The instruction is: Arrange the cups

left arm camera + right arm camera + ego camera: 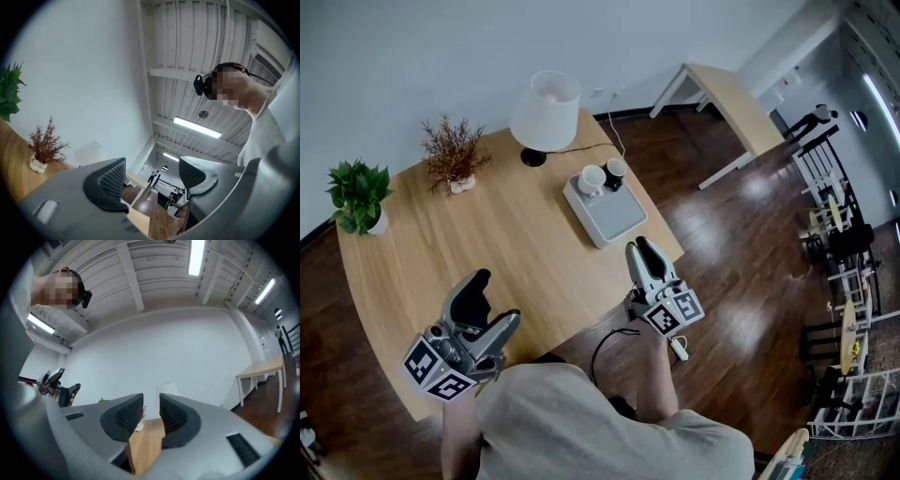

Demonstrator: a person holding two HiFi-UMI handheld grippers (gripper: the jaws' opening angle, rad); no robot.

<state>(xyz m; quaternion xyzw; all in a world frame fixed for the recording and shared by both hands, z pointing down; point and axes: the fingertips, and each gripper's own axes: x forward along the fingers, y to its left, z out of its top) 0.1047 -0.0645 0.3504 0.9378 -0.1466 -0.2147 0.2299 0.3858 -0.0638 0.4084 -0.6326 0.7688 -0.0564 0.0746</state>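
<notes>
Tongs (497, 298) (639, 246) empty; tray (617, 217) holds 2 cups (592, 178) (616, 169).

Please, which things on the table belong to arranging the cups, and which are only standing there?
For the job: white cup, dark cup, grey tray holding them.
Only standing there: lamp, dried plant, green plant.

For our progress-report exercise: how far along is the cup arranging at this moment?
Possibly done: a white cup and a dark cup stand side by side at the far end of the grey rectangular tray on the round wooden table. In hand: nothing; the left gripper and right gripper are both open and empty, short of the tray. Left: any further arranging; whether this layout is final cannot be told.
</notes>
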